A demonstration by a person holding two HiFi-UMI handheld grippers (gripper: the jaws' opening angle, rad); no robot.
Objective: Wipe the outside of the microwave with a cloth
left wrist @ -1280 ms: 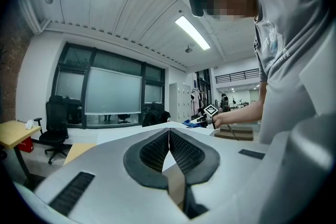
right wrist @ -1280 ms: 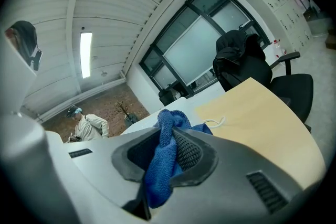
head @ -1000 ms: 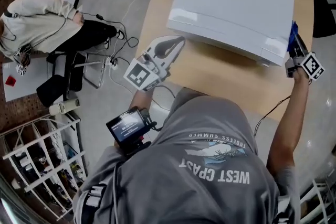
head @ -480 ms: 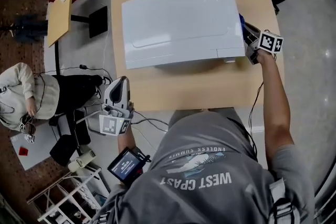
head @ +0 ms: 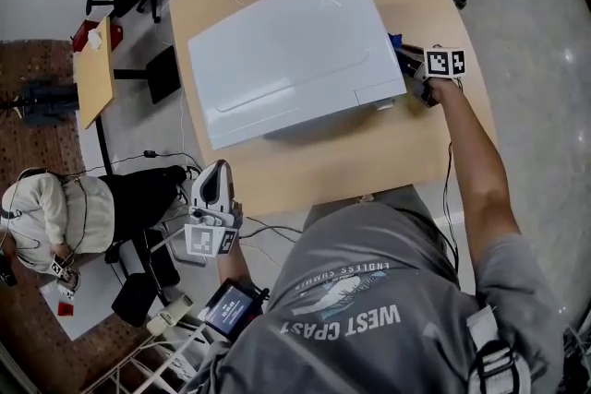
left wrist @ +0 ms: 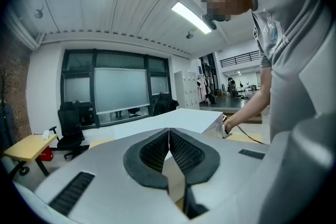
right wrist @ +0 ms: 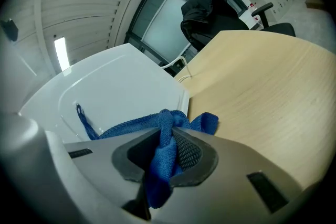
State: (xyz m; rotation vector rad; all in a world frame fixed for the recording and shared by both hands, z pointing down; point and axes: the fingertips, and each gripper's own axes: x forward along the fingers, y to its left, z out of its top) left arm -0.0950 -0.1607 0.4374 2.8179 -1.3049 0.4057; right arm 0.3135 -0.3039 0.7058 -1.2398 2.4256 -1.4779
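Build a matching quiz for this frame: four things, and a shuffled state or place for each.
Things:
1. left gripper
2. right gripper
3. microwave
4. cloth

States:
A. white, on the table
B. blue, pinched between jaws
C. shut, empty
D. shut on the cloth, at the microwave's side

Pairs: 1-C, 2-D, 3-A, 4-B
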